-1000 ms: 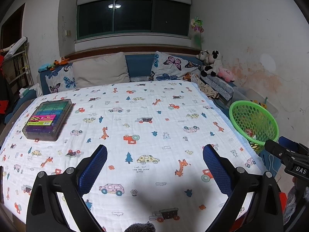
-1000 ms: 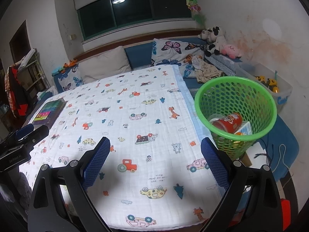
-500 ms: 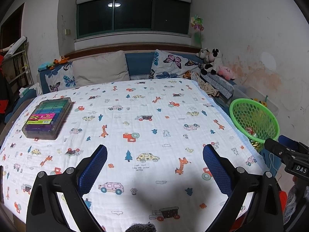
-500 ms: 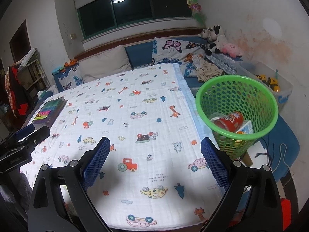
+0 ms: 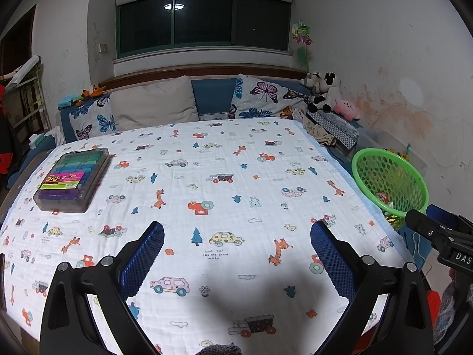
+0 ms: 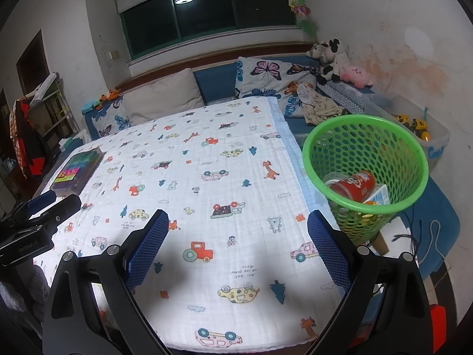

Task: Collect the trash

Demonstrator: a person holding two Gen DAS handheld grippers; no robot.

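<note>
A green mesh basket (image 6: 348, 124) stands off the bed's right edge; it also shows in the left wrist view (image 5: 414, 180). Inside lie a red cup (image 6: 354, 185) and a white carton (image 6: 380, 195). My left gripper (image 5: 236, 236) is open and empty above the near part of the printed white blanket (image 5: 207, 153). My right gripper (image 6: 238, 226) is open and empty over the blanket's near right part (image 6: 224, 159), left of the basket. Each gripper shows at the edge of the other's view.
A clear box of coloured blocks (image 5: 72, 182) lies on the blanket's left side. Pillows (image 5: 153, 103) and plush toys (image 5: 325, 91) line the headboard. A clear bin with toys (image 6: 419, 127) sits behind the basket. Cables (image 6: 425, 236) lie on the blue floor mat.
Both views have shifted only slightly; the basket sits a touch further right and lower in them. Both grippers stay open and empty.
</note>
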